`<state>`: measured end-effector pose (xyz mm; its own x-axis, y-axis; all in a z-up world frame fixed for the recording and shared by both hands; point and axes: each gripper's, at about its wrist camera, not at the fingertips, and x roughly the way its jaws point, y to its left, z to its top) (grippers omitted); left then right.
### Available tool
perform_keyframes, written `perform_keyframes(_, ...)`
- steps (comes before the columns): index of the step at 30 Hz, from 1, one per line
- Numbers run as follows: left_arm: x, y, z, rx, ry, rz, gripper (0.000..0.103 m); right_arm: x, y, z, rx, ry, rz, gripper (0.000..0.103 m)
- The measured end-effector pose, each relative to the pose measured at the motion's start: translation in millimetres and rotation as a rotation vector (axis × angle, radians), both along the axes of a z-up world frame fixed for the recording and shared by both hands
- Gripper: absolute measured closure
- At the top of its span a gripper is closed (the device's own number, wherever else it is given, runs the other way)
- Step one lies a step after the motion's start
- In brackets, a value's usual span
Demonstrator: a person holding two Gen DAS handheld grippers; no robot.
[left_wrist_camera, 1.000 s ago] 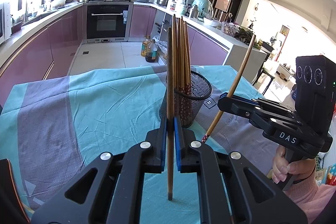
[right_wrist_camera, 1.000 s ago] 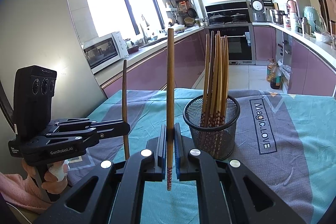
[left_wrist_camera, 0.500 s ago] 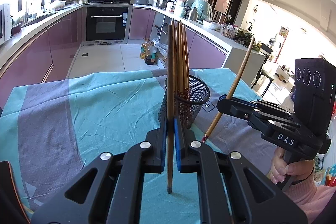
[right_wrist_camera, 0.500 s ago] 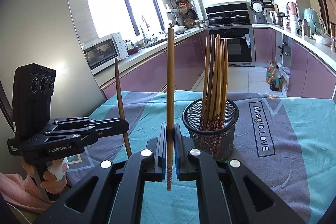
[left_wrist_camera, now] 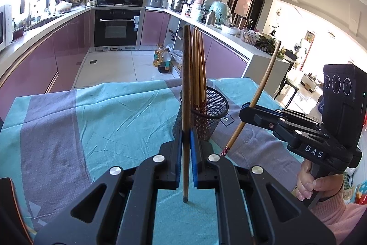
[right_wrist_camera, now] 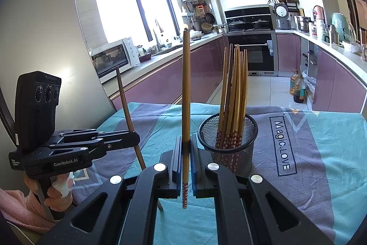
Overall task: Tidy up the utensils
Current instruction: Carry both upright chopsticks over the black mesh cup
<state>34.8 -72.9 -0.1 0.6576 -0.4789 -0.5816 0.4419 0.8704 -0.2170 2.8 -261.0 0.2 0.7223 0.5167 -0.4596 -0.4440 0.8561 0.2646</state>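
Wooden chopsticks: one clamped upright in the left gripper (left_wrist_camera: 186, 144), one (right_wrist_camera: 185, 111) in the right gripper (right_wrist_camera: 186, 148); about seven stand in one mesh cup (right_wrist_camera: 229, 144) on the tablecloth (left_wrist_camera: 91, 121).

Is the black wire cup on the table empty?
No, the black mesh cup already has a bunch of wooden chopsticks standing up inside it.

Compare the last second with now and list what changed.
Hardly anything. Seen from the right wrist, the chopstick in the left gripper leans more, its top tipping leftward. Nothing was grasped or released: the right gripper stays shut on its own chopstick, and the mesh holder with its chopsticks stays put on the tablecloth.
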Motion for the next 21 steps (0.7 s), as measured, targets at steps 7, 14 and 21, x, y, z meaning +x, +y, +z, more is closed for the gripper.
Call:
perform_keyframes(7,0.2,1.7,2.1,-0.005,-0.012,-0.001,0.095,0.2,0.5,3.5,-0.003,-0.012,0.000,0.097)
perform_keyframes(14,0.0,2.2,4.2,-0.007,-0.018,-0.002,0.095,1.8,1.3,6.1,-0.007,-0.021,0.000,0.097)
perform_keyframes(21,1.8,1.9,6.5,-0.006,-0.025,-0.005,0.095,2.3,1.0,6.5,-0.007,-0.024,-0.003,0.097)
